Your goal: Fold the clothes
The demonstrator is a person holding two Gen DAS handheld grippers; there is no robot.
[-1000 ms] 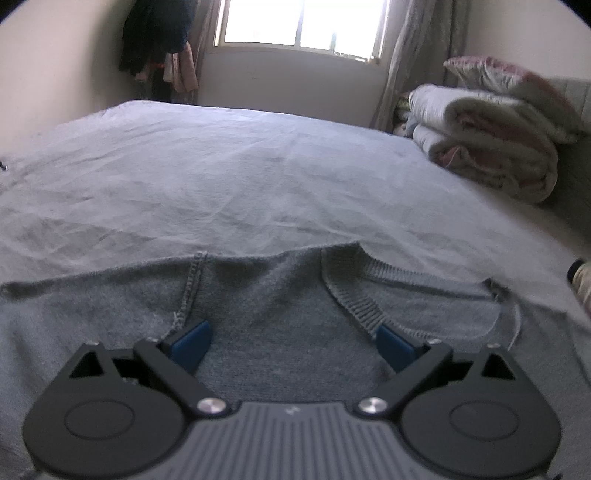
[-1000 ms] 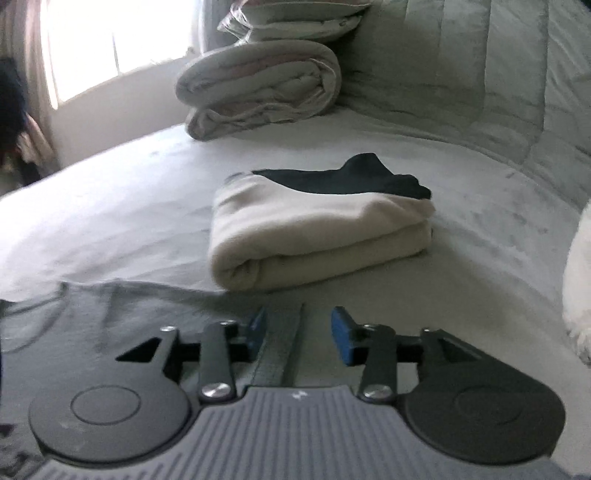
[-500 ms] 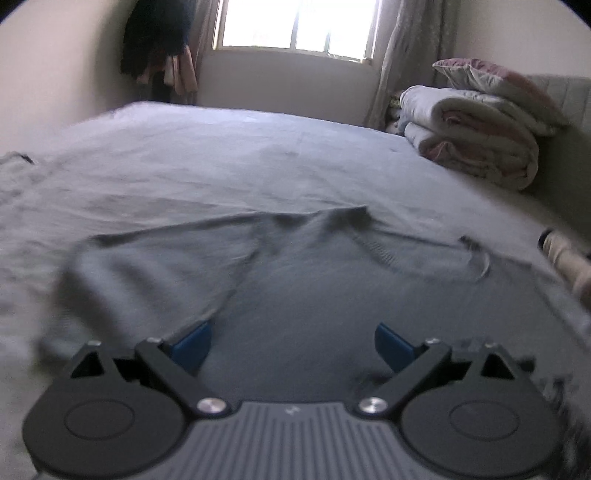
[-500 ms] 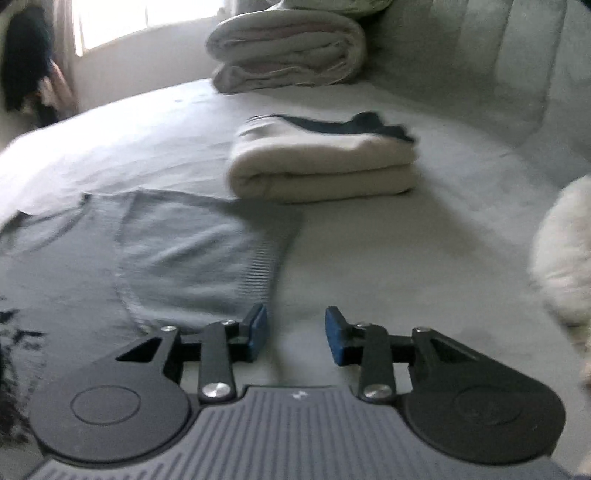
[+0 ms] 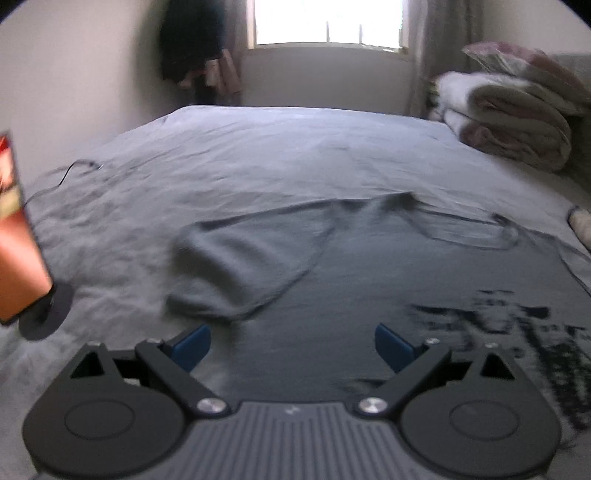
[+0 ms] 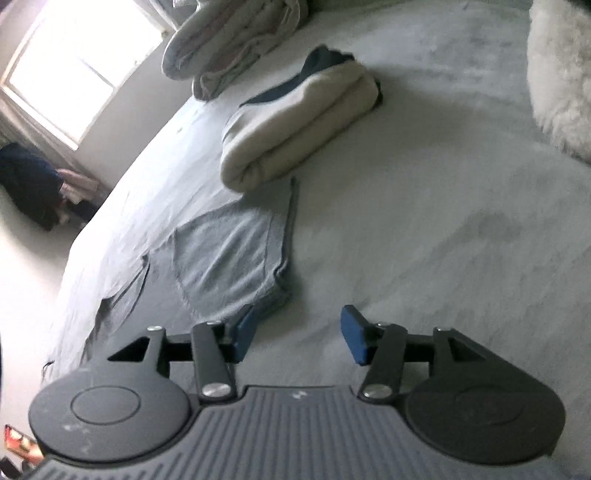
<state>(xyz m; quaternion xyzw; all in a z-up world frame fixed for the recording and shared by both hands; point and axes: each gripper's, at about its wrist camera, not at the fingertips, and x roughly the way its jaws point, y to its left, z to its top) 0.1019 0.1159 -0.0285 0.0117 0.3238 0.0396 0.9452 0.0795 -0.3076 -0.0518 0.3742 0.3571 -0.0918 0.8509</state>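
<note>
Both grippers are being drawn back from the grey knit T-shirt (image 5: 369,280), lying flat beside the folded cream garment (image 6: 295,125). Left gripper (image 5: 291,343) is being held released; right gripper (image 6: 299,332), just opening, is empty. Folding is barely being started.

From the left wrist camera we look low and forward over the bed sheet (image 5: 295,155) toward the window (image 5: 328,22), with the grey T-shirt (image 5: 369,266) close below. From the right wrist camera, rolled sideways, we face the folded cream garment (image 6: 295,122) and the quilt stack (image 6: 229,48). Both views share the T-shirt, the window and the quilt stack.
</note>
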